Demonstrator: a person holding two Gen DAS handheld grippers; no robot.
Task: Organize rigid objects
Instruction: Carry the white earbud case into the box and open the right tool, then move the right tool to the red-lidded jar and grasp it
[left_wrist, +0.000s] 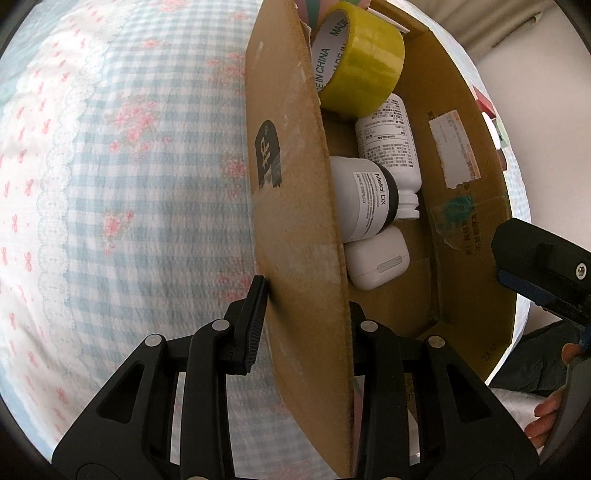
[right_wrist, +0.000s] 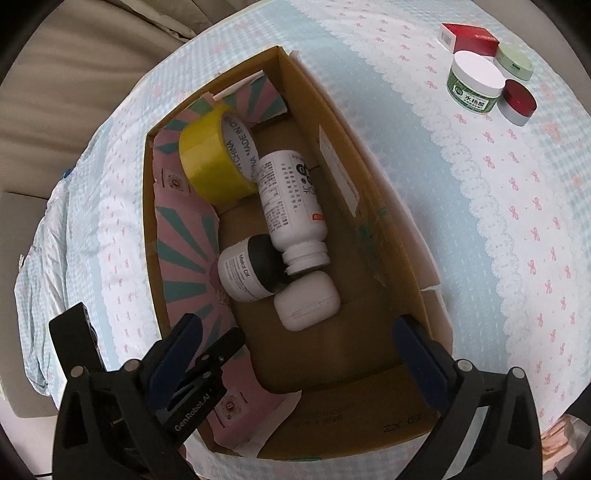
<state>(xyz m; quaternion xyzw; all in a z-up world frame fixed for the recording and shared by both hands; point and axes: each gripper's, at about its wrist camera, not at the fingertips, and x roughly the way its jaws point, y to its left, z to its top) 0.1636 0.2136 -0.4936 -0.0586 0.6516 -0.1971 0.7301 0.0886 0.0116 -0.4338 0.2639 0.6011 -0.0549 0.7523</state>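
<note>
The left gripper (left_wrist: 303, 314) has its jaws clamped on the cardboard box (right_wrist: 373, 206) wall. The right gripper (right_wrist: 299, 336) hangs wide open, empty, over the white case (right_wrist: 308, 301) near the box's near end, probably resting on the floor.

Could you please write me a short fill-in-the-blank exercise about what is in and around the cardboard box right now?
1. The left gripper is shut on the ____ of the cardboard box.
2. The tape roll in the box is ____ in colour.
3. The white earbud case lies ____ the box.
4. The jaws of the right gripper stand ____, with nothing between them.

Missing words: wall; yellow; inside; open
</note>
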